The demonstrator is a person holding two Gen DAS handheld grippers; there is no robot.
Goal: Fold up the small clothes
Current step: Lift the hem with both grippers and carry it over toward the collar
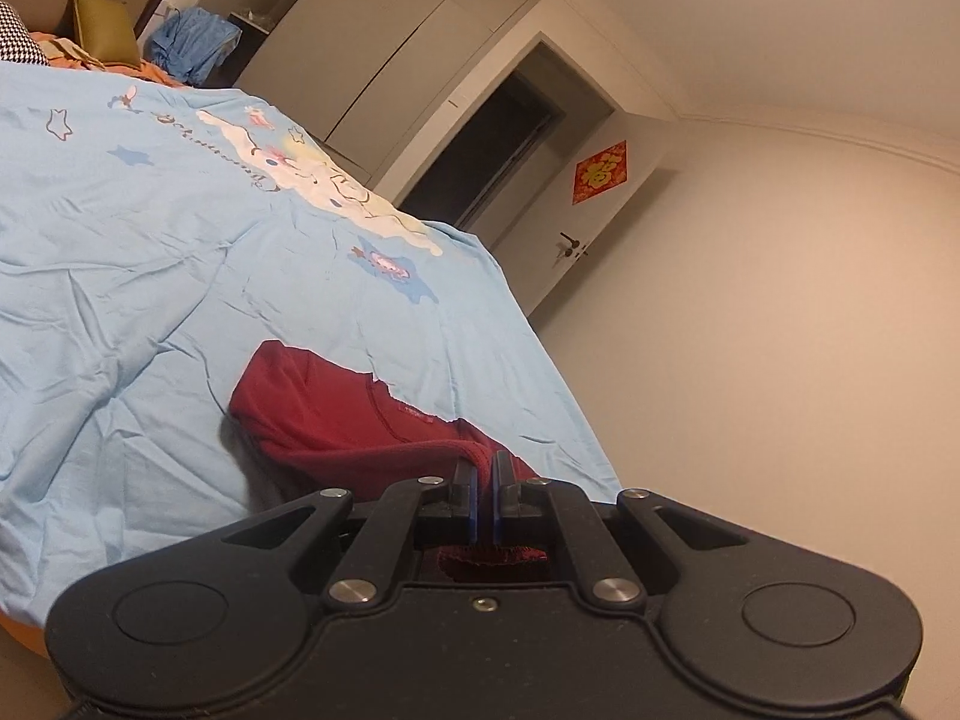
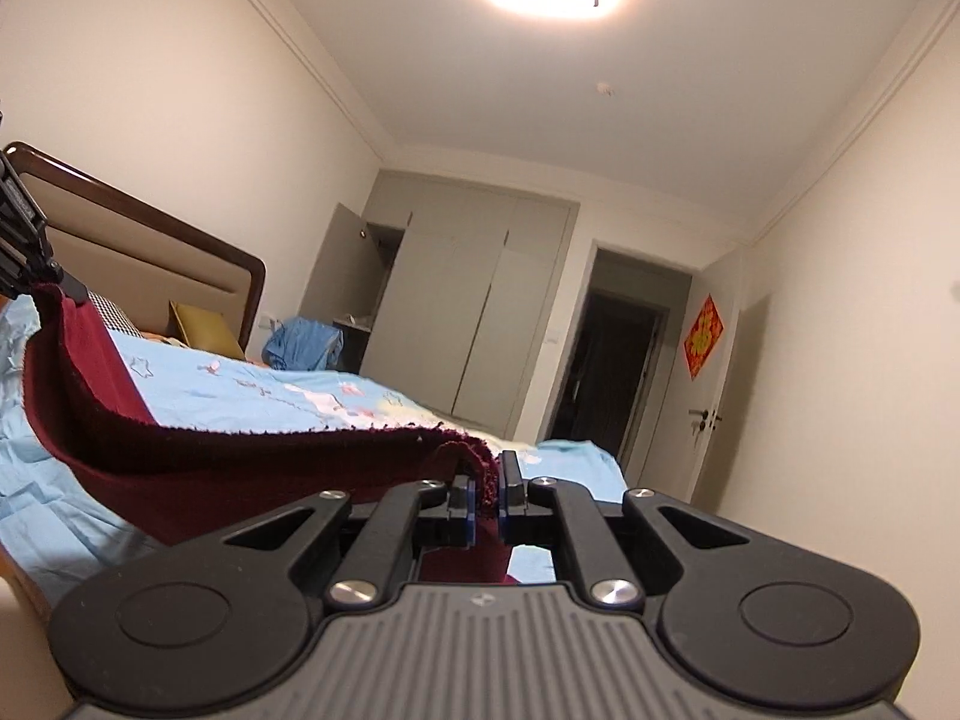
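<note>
Dark red garment [image 1: 360, 414] is pinched at its hem by left gripper [image 1: 485, 492] and right gripper [image 2: 485, 495], jaws closed on cloth. Soft, light, droopy; corners are best held.

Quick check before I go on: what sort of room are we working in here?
A home bedroom, most likely. The dark red garment lies on a bed with a light blue cartoon-print sheet and a padded headboard, and a built-in wardrobe stands at the far wall beside a doorway.
</note>
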